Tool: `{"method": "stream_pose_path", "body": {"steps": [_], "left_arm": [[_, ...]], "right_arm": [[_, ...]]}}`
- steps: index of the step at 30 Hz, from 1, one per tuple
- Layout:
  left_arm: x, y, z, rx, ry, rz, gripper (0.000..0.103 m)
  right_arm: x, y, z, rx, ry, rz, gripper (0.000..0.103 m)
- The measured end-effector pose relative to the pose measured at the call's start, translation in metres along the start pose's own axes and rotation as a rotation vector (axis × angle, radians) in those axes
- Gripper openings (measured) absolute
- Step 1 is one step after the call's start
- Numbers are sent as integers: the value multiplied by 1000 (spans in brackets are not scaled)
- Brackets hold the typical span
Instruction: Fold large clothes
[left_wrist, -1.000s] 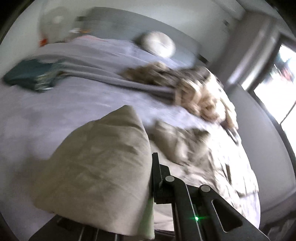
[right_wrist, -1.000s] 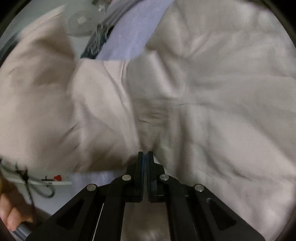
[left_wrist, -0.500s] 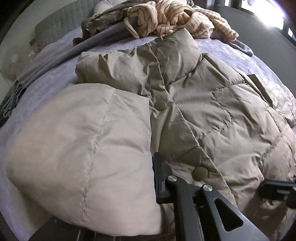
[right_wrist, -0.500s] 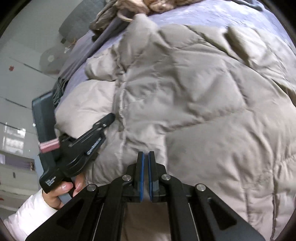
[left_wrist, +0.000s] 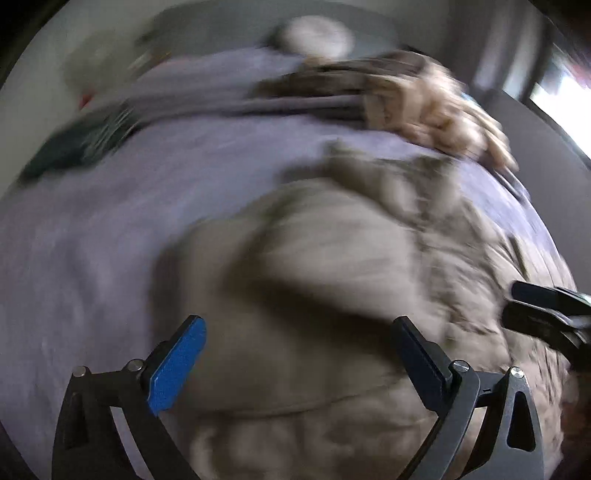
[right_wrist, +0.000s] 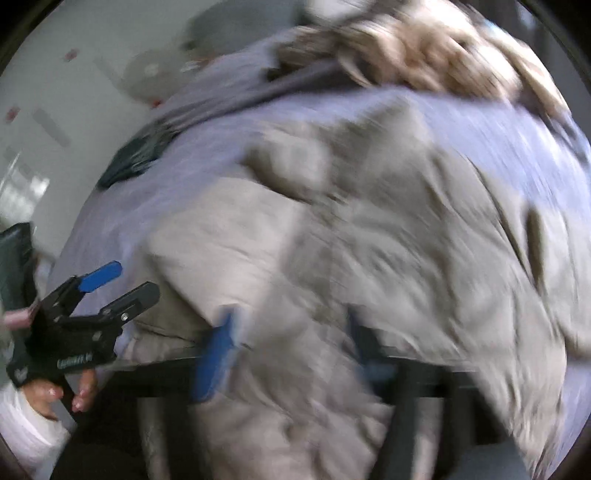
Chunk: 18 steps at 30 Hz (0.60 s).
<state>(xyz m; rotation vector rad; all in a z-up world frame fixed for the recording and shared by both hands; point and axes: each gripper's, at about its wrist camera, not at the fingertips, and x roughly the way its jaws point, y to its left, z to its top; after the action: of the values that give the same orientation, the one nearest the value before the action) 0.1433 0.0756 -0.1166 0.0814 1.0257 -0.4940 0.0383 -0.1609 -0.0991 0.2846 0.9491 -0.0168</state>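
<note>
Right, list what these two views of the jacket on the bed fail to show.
- Jacket seams and buttons: left wrist view, smeared by motion blur.
- Jacket's lower hem: right wrist view, cut off by the bottom edge and the right gripper.
- Clothes pile at the far end: both views, too blurred to count items.

Puffer jacket (left_wrist: 351, 258): beige, quilted. Bed (left_wrist: 92, 240) cover: pale lilac, plain. Knit garment (left_wrist: 436, 110) at far side: cream with tan stripes. Folded item (left_wrist: 74, 144) at bed's left edge: dark teal. Left gripper (left_wrist: 299, 332): black frame, blue pads (left_wrist: 173, 365). Sleeve (right_wrist: 22, 428): white.
</note>
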Motion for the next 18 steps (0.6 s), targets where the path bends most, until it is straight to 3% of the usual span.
{"method": "stream_pose_path", "body": {"steps": [1, 3, 4, 8, 10, 13, 16, 18], "left_arm": [[3, 24, -2, -72, 15, 34, 100], [13, 58, -10, -175, 46, 64, 87], [21, 70, -16, -211, 75, 81, 87], [39, 83, -33, -214, 109, 146, 87], [43, 82, -38, -193, 107, 172, 87], [46, 82, -40, -178, 97, 200, 87], [50, 76, -38, -141, 82, 239, 87], [52, 73, -37, -118, 73, 256, 88]], "right_arm": [[0, 16, 3, -56, -11, 1, 82], [10, 59, 8, -214, -16, -46, 82], [19, 79, 9, -288, -10, -84, 82], [78, 134, 5, -541, 12, -306, 82], [97, 137, 9, -578, 9, -391, 81], [88, 107, 24, -446, -50, -445, 78], [50, 55, 31, -205, -133, -395, 78], [29, 4, 28, -8, -143, -347, 78]]}}
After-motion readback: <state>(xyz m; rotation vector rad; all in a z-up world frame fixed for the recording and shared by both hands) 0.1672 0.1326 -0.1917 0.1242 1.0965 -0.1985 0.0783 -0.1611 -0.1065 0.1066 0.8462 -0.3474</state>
